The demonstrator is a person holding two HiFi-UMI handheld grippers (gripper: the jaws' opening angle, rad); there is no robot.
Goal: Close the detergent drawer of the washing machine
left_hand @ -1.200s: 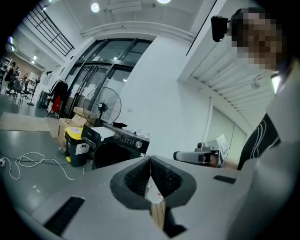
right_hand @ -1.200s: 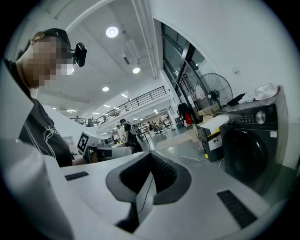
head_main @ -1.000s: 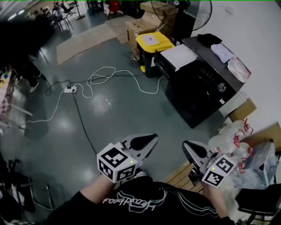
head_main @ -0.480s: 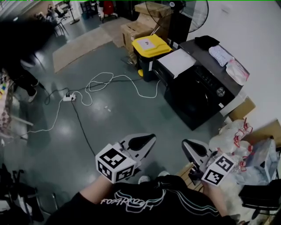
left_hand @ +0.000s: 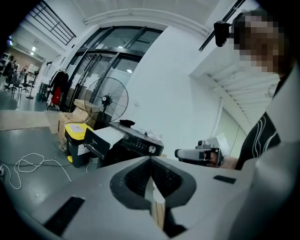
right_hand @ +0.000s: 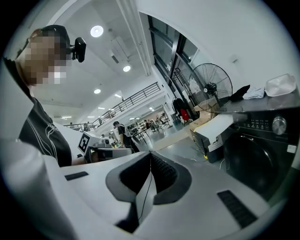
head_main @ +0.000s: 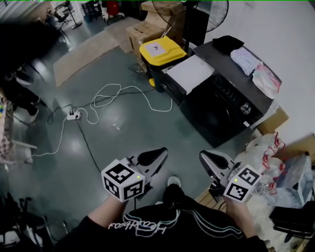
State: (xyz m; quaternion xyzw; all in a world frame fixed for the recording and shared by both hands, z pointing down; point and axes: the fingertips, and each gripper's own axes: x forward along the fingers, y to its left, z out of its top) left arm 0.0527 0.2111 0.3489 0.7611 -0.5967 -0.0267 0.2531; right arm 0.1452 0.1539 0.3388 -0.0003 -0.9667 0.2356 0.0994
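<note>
The black washing machine (head_main: pixel 224 110) stands at the right against the white wall. Its detergent drawer (head_main: pixel 183 75) juts out to the left, white on top with a dark front; it also shows in the left gripper view (left_hand: pixel 99 141) and the right gripper view (right_hand: pixel 216 130). My left gripper (head_main: pixel 153 157) and right gripper (head_main: pixel 208 160) are held low in front of the person's body, well short of the machine. Both are shut with nothing between the jaws. In the left gripper view the right gripper (left_hand: pixel 199 154) appears beside the machine.
A yellow-lidded bin (head_main: pixel 157 49) stands just beyond the drawer, with cardboard boxes (head_main: pixel 147 27) and a standing fan (head_main: pixel 199 10) behind. A white cable (head_main: pixel 118 93) and power strip (head_main: pixel 72 115) lie on the grey floor. Plastic bags (head_main: pixel 263 150) and a wooden pallet (head_main: pixel 205 198) are at the right. Cloths (head_main: pixel 246 59) lie on the machine.
The machine and bin have slid slightly down and left in the head view as the person steps nearer. Both grippers stay shut and low, shifted a little left.
</note>
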